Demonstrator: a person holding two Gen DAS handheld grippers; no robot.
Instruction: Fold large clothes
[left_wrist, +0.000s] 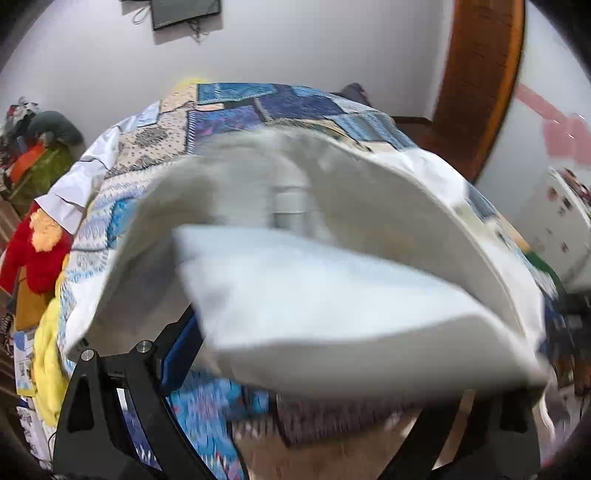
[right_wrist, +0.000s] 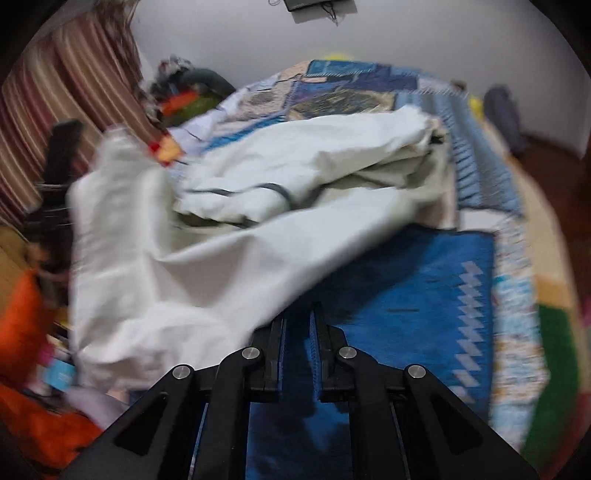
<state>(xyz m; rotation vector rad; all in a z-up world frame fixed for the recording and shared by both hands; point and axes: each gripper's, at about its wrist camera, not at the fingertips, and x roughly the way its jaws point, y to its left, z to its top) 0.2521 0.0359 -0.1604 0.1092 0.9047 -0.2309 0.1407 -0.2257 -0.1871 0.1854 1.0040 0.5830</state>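
Left gripper (left_wrist: 295, 369): tilted steeply down over the bed (left_wrist: 236, 110), jaws spread wide; the white garment (left_wrist: 332, 288) drapes across the gap, blurred, no pinch visible.
Right gripper (right_wrist: 297, 325): angled down at the bed's near end, jaws narrow, nothing between them.
Garment: bunched mid-bed, one end hanging off the bed's left edge beside the right gripper.
Landmark: bed with blue patchwork cover.

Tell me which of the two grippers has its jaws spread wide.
The left gripper: its black fingers stand far apart under the white garment. The right gripper has its fingers nearly together, nothing visibly between them.
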